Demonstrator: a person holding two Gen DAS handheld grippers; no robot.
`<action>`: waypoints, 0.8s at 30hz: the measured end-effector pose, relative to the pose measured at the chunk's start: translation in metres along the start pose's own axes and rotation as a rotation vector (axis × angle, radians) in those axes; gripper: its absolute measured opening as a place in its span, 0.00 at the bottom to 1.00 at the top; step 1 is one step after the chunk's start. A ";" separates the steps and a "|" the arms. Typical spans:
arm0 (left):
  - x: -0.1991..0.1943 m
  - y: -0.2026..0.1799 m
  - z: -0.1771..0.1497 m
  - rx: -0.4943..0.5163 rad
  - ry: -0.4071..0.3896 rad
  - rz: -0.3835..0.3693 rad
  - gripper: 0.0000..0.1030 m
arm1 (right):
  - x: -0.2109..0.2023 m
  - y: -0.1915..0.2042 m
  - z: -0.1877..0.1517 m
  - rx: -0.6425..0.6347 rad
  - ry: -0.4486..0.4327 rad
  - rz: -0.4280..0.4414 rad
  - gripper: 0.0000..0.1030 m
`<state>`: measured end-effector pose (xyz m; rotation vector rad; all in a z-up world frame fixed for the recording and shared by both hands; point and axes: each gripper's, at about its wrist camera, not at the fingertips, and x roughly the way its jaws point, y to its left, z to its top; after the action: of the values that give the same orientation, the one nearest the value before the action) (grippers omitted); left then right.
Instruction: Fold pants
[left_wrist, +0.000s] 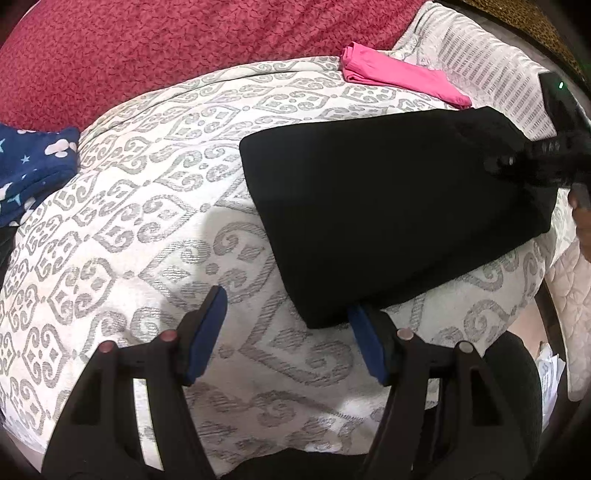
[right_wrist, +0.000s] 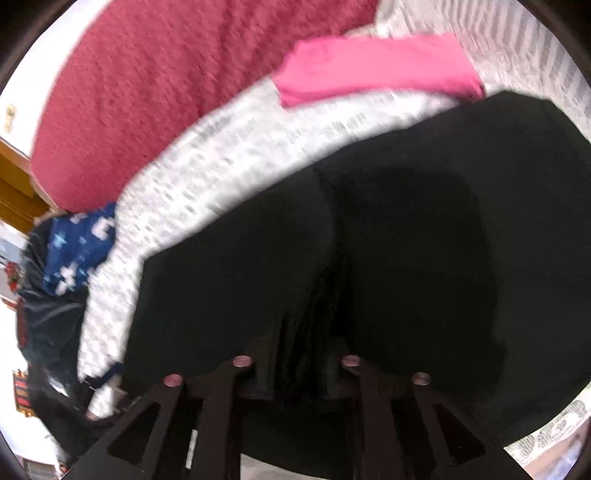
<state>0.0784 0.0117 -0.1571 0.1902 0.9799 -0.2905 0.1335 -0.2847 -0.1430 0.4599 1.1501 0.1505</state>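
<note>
The black pants (left_wrist: 388, 206) lie folded into a compact slab on the white patterned bedspread (left_wrist: 147, 229). My left gripper (left_wrist: 288, 314) is open and empty just above the bedspread, its right finger beside the pants' near corner. My right gripper (left_wrist: 517, 166) shows at the pants' far right end. In the right wrist view the pants (right_wrist: 369, 258) fill the frame, and my right gripper (right_wrist: 299, 354) is shut on a bunched fold of them; the fingertips are hidden in the black cloth.
A folded pink garment (left_wrist: 399, 77) lies behind the pants. A blue star-print garment (left_wrist: 33, 162) lies at the left. A red textured blanket (left_wrist: 166, 51) covers the back. A pillow (left_wrist: 491, 62) is at the back right.
</note>
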 end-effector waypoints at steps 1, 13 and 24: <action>-0.001 0.001 0.001 0.007 0.004 -0.005 0.66 | -0.004 -0.006 -0.003 0.019 -0.004 0.025 0.17; -0.040 0.009 0.023 -0.016 -0.064 -0.133 0.66 | -0.140 -0.179 -0.026 0.534 -0.350 -0.136 0.68; 0.010 -0.086 0.076 0.157 0.007 -0.212 0.66 | -0.114 -0.215 -0.007 0.631 -0.318 0.056 0.68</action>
<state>0.1156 -0.0926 -0.1260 0.2308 0.9855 -0.5623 0.0548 -0.5152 -0.1403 1.0352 0.8540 -0.2408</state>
